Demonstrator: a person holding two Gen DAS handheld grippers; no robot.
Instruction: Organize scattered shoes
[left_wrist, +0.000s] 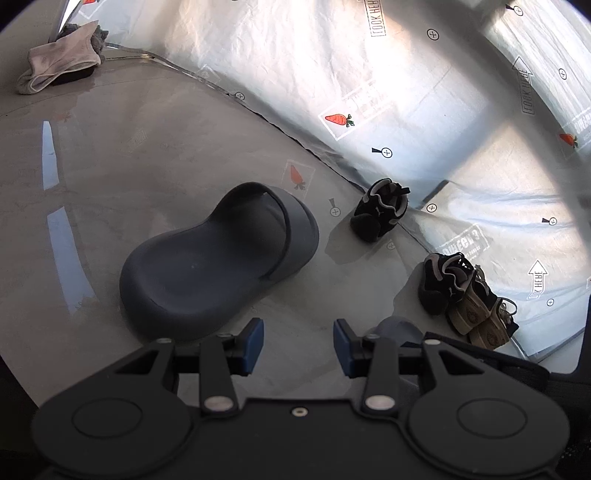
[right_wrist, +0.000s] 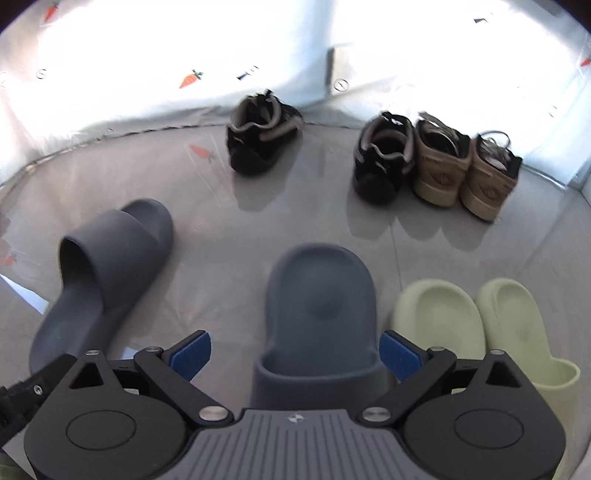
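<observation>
The right gripper (right_wrist: 295, 354) stands spread wide, its blue pads (right_wrist: 192, 352) either side of a grey slide (right_wrist: 321, 306) at lower centre of the right wrist view; the right pad sits close against the slide's edge, the left pad is clear of it, and whether anything presses cannot be told. A second grey slide (right_wrist: 107, 266) lies tilted at left of that view, well apart from the first. A pair of green slides (right_wrist: 439, 317) sits side by side at lower right, just beside the centred slide. Along the sheet-covered wall (right_wrist: 147, 55) at upper frame, one black sneaker (right_wrist: 258, 140) stands alone; further right a second black sneaker (right_wrist: 384, 158) touches a pair of tan sneakers (right_wrist: 443, 173). The left gripper (left_wrist: 298, 345) is partly spread and holds nothing, with bare floor (left_wrist: 147, 147) between its pads. In the left wrist view a grey slide (left_wrist: 207, 266) lies at centre just ahead of that gripper. A crumpled cloth (left_wrist: 62, 62) lies at upper left.
</observation>
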